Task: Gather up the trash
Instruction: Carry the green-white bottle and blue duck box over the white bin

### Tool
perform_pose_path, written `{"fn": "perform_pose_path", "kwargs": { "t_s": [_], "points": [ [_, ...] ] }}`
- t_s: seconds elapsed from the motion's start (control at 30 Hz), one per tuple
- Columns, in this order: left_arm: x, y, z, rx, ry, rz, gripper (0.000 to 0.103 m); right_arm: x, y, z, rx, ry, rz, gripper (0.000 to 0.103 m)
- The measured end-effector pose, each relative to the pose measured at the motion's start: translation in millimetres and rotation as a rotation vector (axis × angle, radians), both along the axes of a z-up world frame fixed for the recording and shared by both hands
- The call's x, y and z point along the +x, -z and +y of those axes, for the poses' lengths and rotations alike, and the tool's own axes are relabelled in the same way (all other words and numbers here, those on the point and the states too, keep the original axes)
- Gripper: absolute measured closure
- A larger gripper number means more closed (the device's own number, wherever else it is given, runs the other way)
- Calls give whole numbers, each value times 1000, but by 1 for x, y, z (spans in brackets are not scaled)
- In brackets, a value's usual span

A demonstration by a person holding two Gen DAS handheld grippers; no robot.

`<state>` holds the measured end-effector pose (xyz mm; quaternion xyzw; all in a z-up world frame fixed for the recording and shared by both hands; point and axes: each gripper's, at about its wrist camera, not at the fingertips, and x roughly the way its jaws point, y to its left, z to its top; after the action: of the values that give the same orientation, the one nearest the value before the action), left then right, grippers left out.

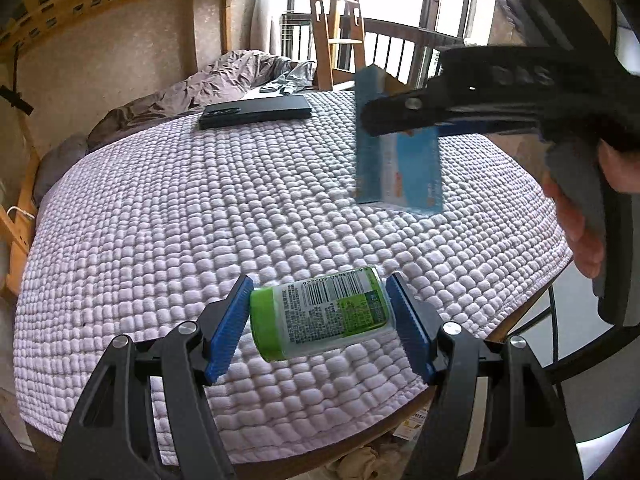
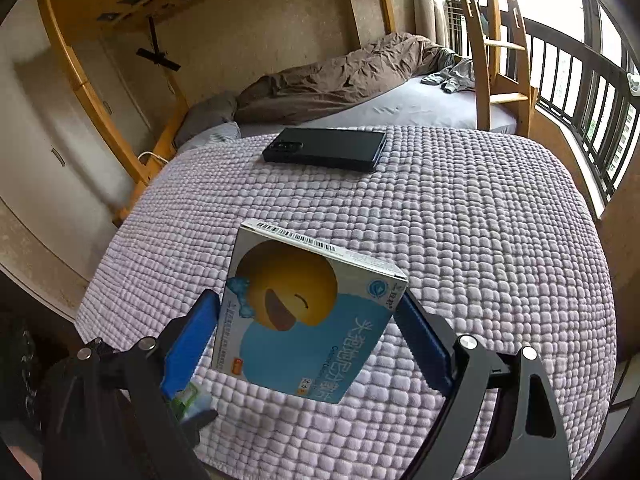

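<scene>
Left hand-held gripper (image 1: 318,320) clamps a green bottle (image 1: 320,316) sideways (cap leftward) above the quilt (image 1: 200,220); right hand-held gripper (image 2: 308,344) grips a blue box (image 2: 308,316), tilted upright.

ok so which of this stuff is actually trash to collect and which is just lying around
Part of the job:
- green-lidded bottle, gripped in the left tool
- blue medicine box, gripped in the right tool

Just lying about:
- black phone on the quilted cover
- brown duvet behind
</scene>
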<state>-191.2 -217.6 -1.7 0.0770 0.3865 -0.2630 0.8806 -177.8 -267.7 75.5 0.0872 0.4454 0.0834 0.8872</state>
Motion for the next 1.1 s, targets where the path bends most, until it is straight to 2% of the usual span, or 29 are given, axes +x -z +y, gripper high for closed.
{"fn": "perform_pose_path", "kwargs": {
  "t_s": [0.17, 0.47, 0.73, 1.1],
  "points": [
    [0, -17, 25, -18, -10, 10, 34, -24, -8, -4, 18, 2, -16, 16],
    [-1, -31, 39, -19, -6, 16, 34, -64, -13, -14, 38, 3, -18, 16],
    [-17, -37, 53, -25, 12, 20, 34, -96, -15, -12, 30, -27, -16, 16],
    [-47, -47, 71, -64, 70, 38, 34, -130, -13, -14, 83, -70, -10, 16]
  ]
}}
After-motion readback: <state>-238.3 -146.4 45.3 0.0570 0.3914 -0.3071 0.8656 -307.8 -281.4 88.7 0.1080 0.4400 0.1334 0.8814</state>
